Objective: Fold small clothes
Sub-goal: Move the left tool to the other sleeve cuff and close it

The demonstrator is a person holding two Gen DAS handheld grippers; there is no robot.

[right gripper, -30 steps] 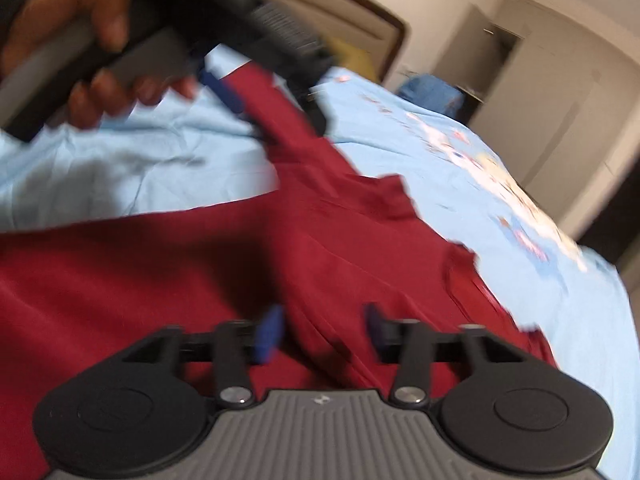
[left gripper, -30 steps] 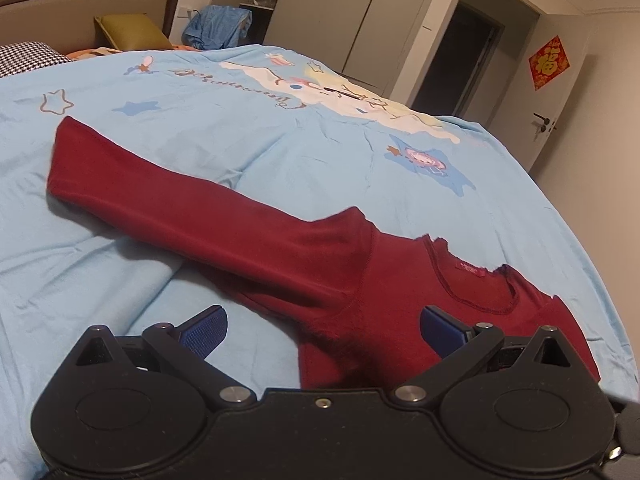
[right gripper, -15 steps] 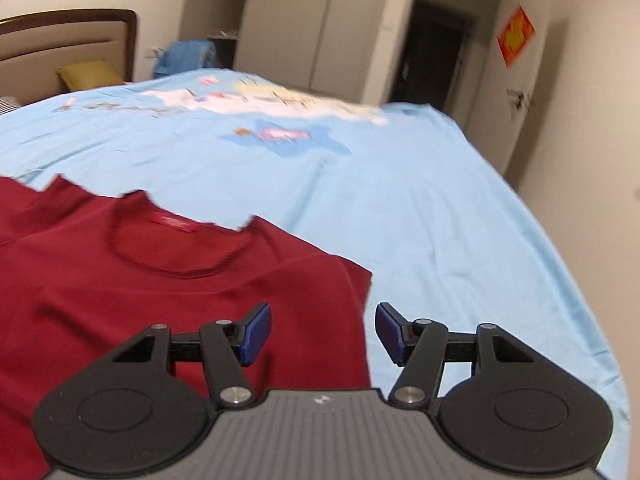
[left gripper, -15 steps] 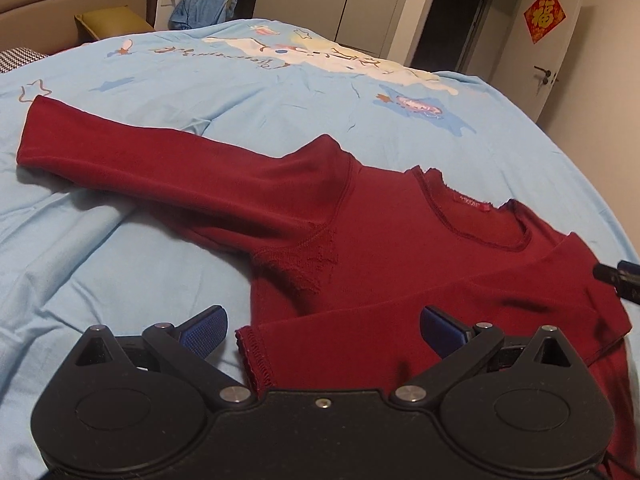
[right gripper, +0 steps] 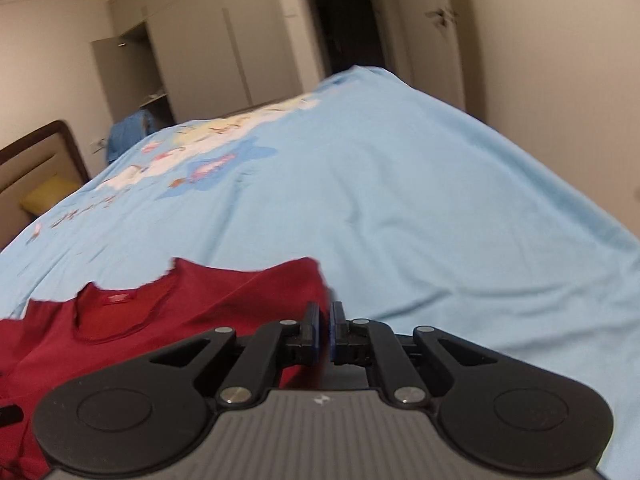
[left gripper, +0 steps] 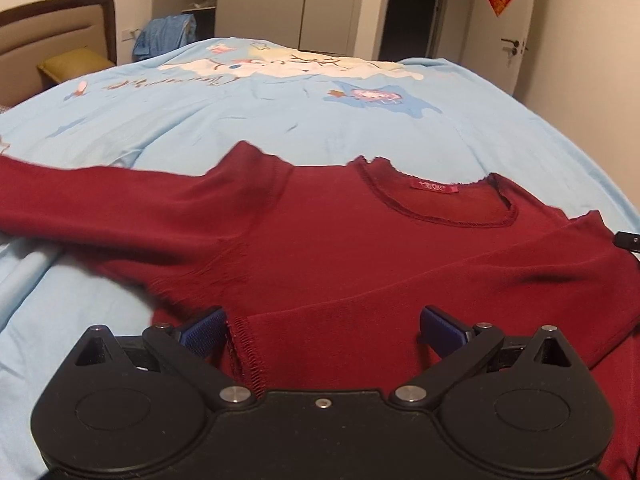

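Observation:
A dark red long-sleeved top (left gripper: pixel 340 248) lies flat on the light blue bed sheet (left gripper: pixel 280 120), neckline facing away. One sleeve stretches out to the left. The other sleeve is folded across the body, and its cuff (left gripper: pixel 244 344) ends just inside my left gripper's left finger. My left gripper (left gripper: pixel 322 330) is open and hovers low over the top's lower part. My right gripper (right gripper: pixel 324 330) is shut at the top's (right gripper: pixel 180 320) right shoulder edge, with the fabric running into its tips. Its tip (left gripper: pixel 628 239) shows at that edge in the left wrist view.
The bed sheet (right gripper: pixel 440 200) spreads wide to the right and beyond the top. A headboard (left gripper: pixel 60 32) and a yellow pillow (left gripper: pixel 72 66) sit far left, with blue clothes (left gripper: pixel 164 38) behind. Wardrobe doors (left gripper: pixel 280 0) and a doorway (left gripper: pixel 416 4) stand at the back.
My right gripper has gone from open over the top's right side to shut at its shoulder edge. My left gripper swung right over the top and stays open.

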